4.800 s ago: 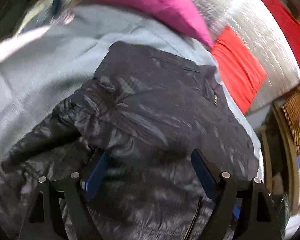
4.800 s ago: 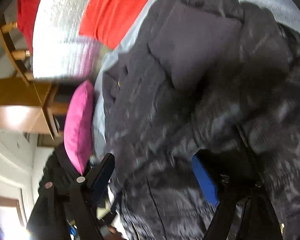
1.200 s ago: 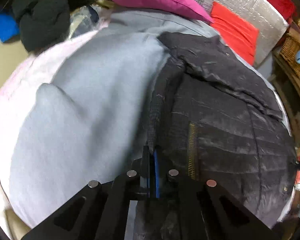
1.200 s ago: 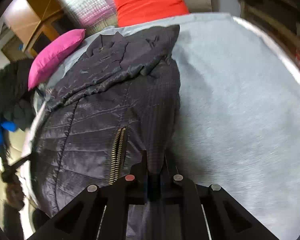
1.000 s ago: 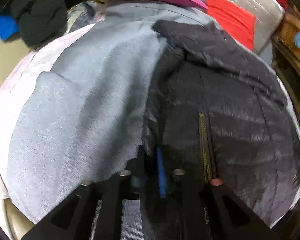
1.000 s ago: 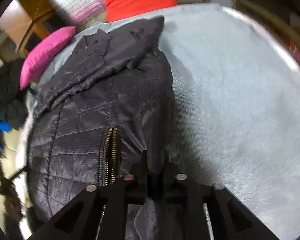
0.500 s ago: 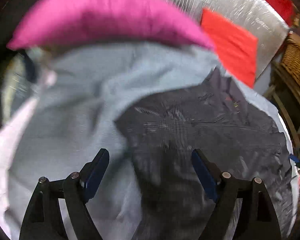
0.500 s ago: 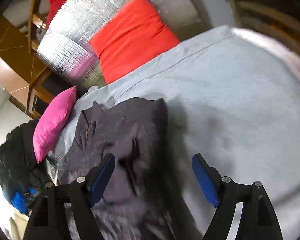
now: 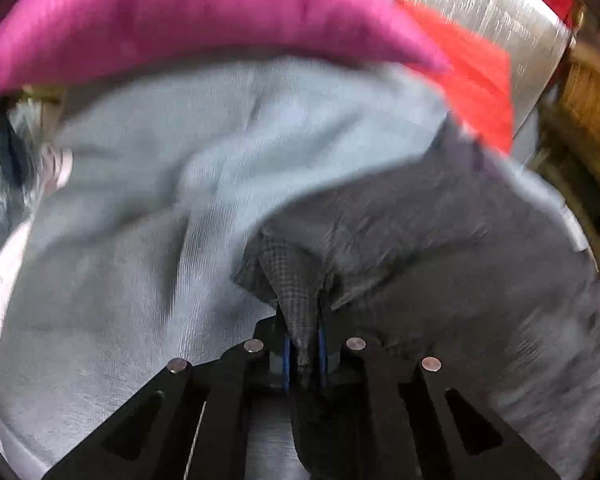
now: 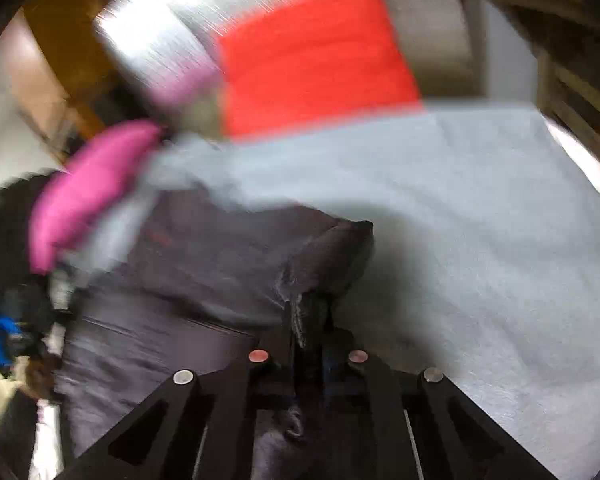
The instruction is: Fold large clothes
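Note:
A black quilted jacket (image 9: 460, 248) lies on a grey blanket (image 9: 140, 240) on a bed. My left gripper (image 9: 302, 344) is shut on a fold at the jacket's far left corner. In the right wrist view the jacket (image 10: 204, 264) spreads to the left on the blanket (image 10: 480, 220). My right gripper (image 10: 308, 336) is shut on the jacket's far right corner. Both views are blurred by motion.
A pink pillow (image 9: 180, 20) lies at the head of the bed, with a red cushion (image 9: 476, 80) and a silver quilted panel (image 9: 480, 4) behind. A wicker basket (image 9: 584, 92) stands at the right. Dark clothes (image 10: 4, 216) are piled past the pink pillow (image 10: 88, 184).
Half a second ago both grippers were open above the jacket's far end. Now both have shut on its two far corners. Before that they had let go of the jacket's near edge.

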